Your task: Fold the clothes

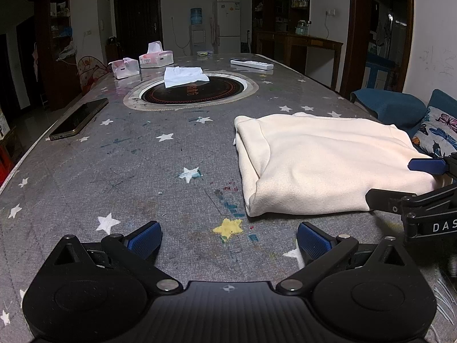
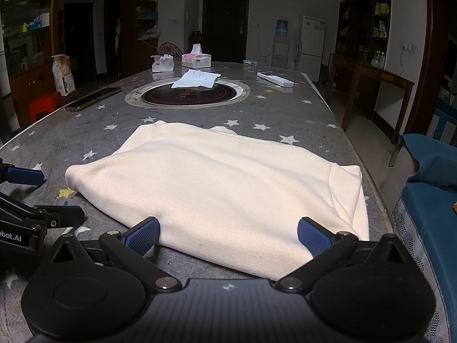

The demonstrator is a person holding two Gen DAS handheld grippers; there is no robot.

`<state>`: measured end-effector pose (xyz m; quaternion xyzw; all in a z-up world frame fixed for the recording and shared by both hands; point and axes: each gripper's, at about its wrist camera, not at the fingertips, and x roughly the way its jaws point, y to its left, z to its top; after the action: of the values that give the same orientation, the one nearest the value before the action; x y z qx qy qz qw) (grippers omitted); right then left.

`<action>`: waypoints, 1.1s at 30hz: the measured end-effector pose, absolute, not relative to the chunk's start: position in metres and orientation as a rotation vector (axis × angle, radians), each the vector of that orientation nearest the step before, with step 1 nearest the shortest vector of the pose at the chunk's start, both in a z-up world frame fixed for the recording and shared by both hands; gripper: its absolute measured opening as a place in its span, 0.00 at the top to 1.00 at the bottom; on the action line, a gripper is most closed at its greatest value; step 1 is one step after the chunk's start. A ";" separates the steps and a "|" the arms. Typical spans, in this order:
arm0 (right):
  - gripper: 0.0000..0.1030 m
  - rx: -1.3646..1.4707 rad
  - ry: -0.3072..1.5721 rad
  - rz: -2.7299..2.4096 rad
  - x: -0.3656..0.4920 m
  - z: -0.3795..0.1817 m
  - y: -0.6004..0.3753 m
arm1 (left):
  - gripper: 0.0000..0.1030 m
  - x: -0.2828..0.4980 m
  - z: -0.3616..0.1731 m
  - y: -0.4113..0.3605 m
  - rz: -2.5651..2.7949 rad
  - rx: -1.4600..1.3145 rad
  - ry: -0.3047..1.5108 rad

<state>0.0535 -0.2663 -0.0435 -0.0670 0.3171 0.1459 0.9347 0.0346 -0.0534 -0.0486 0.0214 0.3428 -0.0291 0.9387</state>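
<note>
The sweater (image 2: 217,188) is soft cream cloth with a matt, slightly fuzzy nap. The table (image 1: 142,171) wears a grey woven cover, rough-looking and matt, printed with stars and smeared with colour marks. Set into it, the round cooktop (image 1: 194,93) is black glass, glossy, inside a pale scuffed ring. The phone (image 1: 78,120) has a shiny dark face and a metallic edge. The white cloth (image 1: 184,75) is thin and crumpled. The tissue boxes (image 1: 155,58) look like smooth plastic. Each hand-held gripper, left (image 1: 228,241) and right (image 2: 228,238), is matt black plastic with silver metal pivots and blue pads (image 1: 144,240) of knurled, rubbery texture.
</note>
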 end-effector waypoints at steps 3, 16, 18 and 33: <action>0.00 -0.134 0.647 0.300 0.053 -0.043 -0.266 | 0.00 0.033 -0.048 -0.056 -0.038 0.037 0.705; 0.00 -0.125 0.614 0.334 0.026 -0.029 -0.281 | 0.00 0.016 -0.033 -0.072 -0.050 0.011 0.751; 0.00 -0.099 0.615 0.334 0.024 -0.027 -0.284 | 0.00 0.016 -0.030 -0.074 -0.068 0.016 0.744; 0.00 -0.029 0.592 0.199 0.004 -0.012 -0.301 | 0.00 0.027 -0.014 -0.096 -0.197 0.022 0.724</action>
<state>0.0035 -0.3007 -0.0122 -0.0141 0.2912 0.0977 0.9516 0.0274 -0.0958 -0.0143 0.0110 0.3534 -0.0964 0.9304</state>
